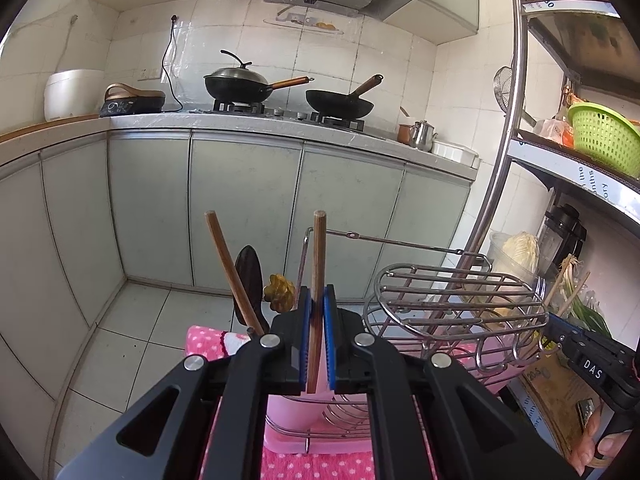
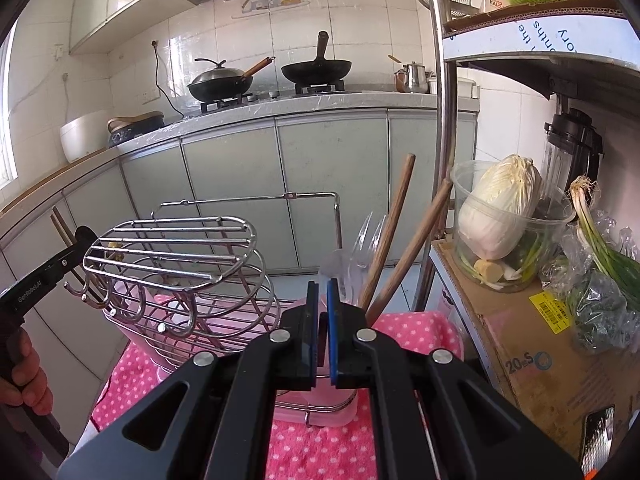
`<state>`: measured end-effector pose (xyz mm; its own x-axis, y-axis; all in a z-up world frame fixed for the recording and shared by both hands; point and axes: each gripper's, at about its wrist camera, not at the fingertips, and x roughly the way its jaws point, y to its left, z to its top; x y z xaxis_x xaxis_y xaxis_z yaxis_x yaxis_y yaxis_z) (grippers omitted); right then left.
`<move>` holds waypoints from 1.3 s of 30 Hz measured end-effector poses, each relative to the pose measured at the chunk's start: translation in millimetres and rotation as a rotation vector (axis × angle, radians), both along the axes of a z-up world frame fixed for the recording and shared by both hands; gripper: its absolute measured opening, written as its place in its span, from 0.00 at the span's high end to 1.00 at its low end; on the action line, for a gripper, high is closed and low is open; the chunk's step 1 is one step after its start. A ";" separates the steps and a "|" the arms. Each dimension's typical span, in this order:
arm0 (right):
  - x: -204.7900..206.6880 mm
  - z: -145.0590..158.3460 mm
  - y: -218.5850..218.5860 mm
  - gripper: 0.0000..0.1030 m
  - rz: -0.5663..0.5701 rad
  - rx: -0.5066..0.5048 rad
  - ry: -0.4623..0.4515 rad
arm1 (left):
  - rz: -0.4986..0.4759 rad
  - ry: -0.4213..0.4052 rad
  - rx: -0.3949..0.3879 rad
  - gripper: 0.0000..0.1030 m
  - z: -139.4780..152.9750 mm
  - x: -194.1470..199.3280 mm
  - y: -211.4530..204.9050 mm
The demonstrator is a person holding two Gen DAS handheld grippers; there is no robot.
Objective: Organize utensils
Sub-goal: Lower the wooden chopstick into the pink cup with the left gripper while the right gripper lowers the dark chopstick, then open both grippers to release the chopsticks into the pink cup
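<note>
My left gripper [image 1: 316, 300] is shut on an upright wooden utensil handle [image 1: 318, 256] above a pink holder [image 1: 294, 412]. A second wooden handle [image 1: 230, 268], a dark spatula [image 1: 249, 280] and a yellow-brown piece [image 1: 280, 293] stand just left of it. My right gripper [image 2: 322, 296] is shut on a clear plastic utensil [image 2: 340, 268] beside clear forks [image 2: 370, 236] and two wooden handles [image 2: 390, 232] in a pink holder [image 2: 320, 408]. The left gripper shows at the left edge of the right wrist view [image 2: 48, 272].
A wire dish rack [image 2: 180, 256] sits on a pink dotted cloth [image 2: 132, 372], also in the left wrist view [image 1: 456, 304]. A metal shelf post [image 2: 440, 120], a cabbage tub [image 2: 504, 220] and a cardboard box [image 2: 520, 344] stand right. Counter with woks [image 1: 236, 84] lies behind.
</note>
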<state>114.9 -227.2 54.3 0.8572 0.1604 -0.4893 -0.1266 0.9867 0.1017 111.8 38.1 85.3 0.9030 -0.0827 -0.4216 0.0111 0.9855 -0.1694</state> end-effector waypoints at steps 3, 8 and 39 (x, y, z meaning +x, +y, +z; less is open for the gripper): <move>0.4 0.6 0.1 0.96 -0.002 -0.001 0.000 | 0.001 0.006 -0.005 0.94 -0.6 0.6 1.0; 0.6 1.7 0.2 0.96 -0.004 0.001 0.007 | 0.003 0.014 -0.021 0.90 -0.1 2.0 2.7; -12.1 11.1 10.5 0.70 0.014 -0.010 0.005 | -0.016 -0.004 -0.031 0.72 14.6 -13.4 1.2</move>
<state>102.8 -216.7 65.4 0.8527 0.1676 -0.4947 -0.1398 0.9858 0.0929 98.3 39.3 99.9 0.9031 -0.1097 -0.4152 0.0271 0.9795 -0.1997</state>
